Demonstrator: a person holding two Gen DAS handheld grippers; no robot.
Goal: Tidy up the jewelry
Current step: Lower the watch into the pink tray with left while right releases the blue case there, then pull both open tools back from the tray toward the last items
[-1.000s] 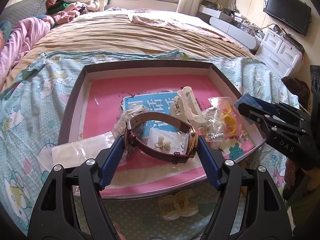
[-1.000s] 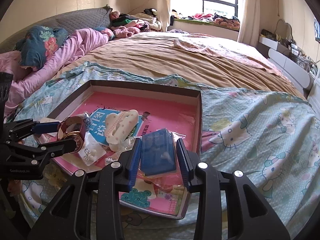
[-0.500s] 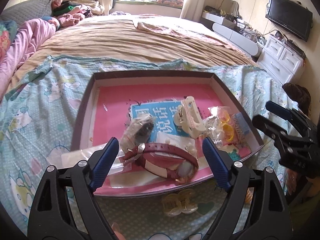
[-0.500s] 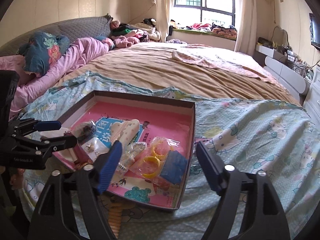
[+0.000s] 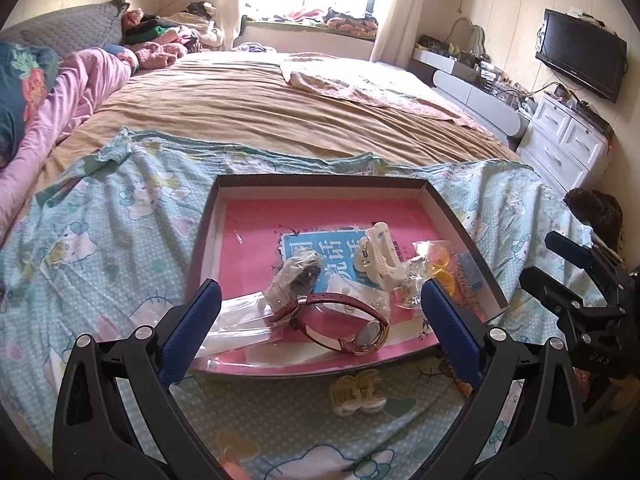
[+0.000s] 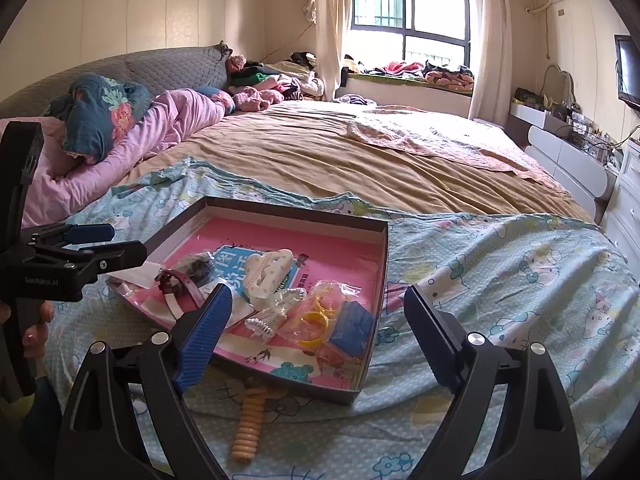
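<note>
- We read "GenRobot.AI" in white on the black body of the left gripper (image 6: pixel 100 246) in the right wrist view, and "DAS" on the body of the right gripper (image 5: pixel 560 264) in the left wrist view; the large white characters on the blue printed card (image 5: pixel 320 256) are too distorted to read
- The shallow dark-rimmed cardboard tray with a pink floor (image 5: pixel 320 179) lies on the pale blue cartoon-cat bedsheet (image 5: pixel 100 240)
- A second ago the left gripper clasped the maroon leather-strap wristwatch with a gold case (image 5: pixel 340 326); now the watch lies on its side at the tray's near edge, and the jaws are opening wide with nothing pressed between them
- A second ago the right gripper clasped the small blue rectangular box (image 6: pixel 352 328); now the box rests in the tray's near right corner beside the yellow rings in a clear bag (image 6: pixel 316 320), and these jaws too are opening wide, holding nothing
- The white plastic claw hair clip (image 5: pixel 378 256) sits mid-tray, as before
- Only the left wrist view shows the pale yellow translucent hair clip (image 5: pixel 356 394) on the sheet just outside the tray
- Only the right wrist view shows the peach ribbed comb-like clip (image 6: pixel 250 424) on the sheet before the tray, and a person's fingertips (image 6: pixel 36 334) on the left gripper's handle
</note>
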